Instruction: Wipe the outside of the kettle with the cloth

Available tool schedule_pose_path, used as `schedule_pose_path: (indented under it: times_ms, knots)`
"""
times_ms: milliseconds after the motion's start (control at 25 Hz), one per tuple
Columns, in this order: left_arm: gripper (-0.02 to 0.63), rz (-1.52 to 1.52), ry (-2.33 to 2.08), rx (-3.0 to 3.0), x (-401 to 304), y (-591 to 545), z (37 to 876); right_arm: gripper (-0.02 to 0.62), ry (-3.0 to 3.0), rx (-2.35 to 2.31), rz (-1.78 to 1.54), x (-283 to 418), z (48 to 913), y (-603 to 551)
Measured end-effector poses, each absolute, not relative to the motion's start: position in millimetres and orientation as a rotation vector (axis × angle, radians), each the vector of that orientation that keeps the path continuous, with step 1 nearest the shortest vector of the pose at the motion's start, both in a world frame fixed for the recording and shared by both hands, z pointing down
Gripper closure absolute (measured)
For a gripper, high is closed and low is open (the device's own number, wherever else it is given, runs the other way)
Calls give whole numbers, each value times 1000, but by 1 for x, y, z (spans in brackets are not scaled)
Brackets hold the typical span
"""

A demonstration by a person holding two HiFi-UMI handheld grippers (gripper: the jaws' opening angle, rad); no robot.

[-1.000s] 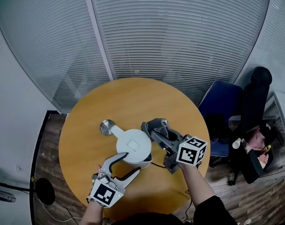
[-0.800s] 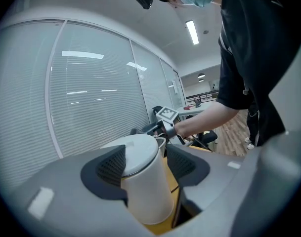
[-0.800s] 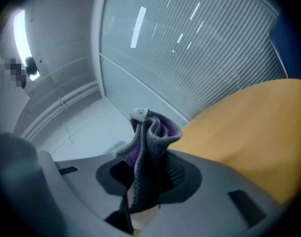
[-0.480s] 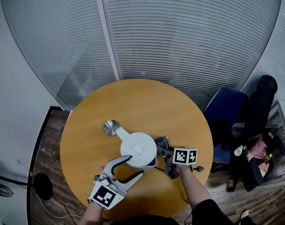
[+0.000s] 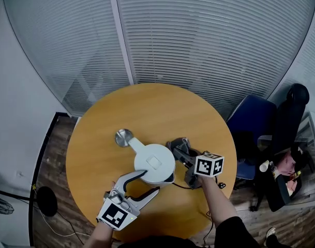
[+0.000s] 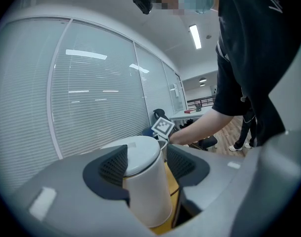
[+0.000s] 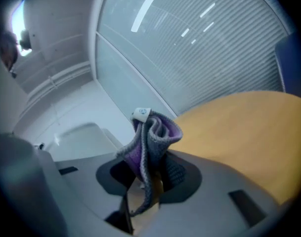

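Note:
A white kettle stands on the round wooden table, its spout pointing up-left. My left gripper is open at the kettle's near side, its upper fingertip touching the kettle's rim. In the left gripper view the kettle fills the gap ahead of my left gripper. My right gripper is shut on a grey and purple cloth, which lies against the kettle's right side. The cloth stands bunched up between the pads of my right gripper.
A round metal disc lies on the table just past the spout. A black cable runs from under the kettle to the right. A blue chair and a black chair stand to the right. Blinds and glass walls run behind.
My right gripper slid the cloth down the kettle's right side towards me, then back up. The left gripper and the kettle stayed where they were.

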State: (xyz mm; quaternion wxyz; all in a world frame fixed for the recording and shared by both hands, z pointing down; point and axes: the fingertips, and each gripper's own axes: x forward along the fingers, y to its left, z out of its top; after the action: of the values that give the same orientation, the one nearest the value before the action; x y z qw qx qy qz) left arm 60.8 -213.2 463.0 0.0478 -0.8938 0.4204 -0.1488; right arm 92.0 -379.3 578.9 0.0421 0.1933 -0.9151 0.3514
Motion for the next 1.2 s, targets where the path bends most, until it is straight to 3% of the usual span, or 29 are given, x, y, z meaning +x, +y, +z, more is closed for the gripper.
schedule_pose_path:
  times_ms: [200,320,560,1200]
  knots:
    - [354,-443,1287,-2726,61,-213,463,483,-3129,152,927,62,457,-389]
    - [354,-440,1292,-2720,61,-211,462,483,-3089,-131,905,43,438,-378]
    - [360,-407,1305,-2724,60,-212,462,484,-2874,-199,1074,33,503,-371]
    - [365,-355,1320,-2705,60,-215,460,484,-2514,359,1211,82,672,-365]
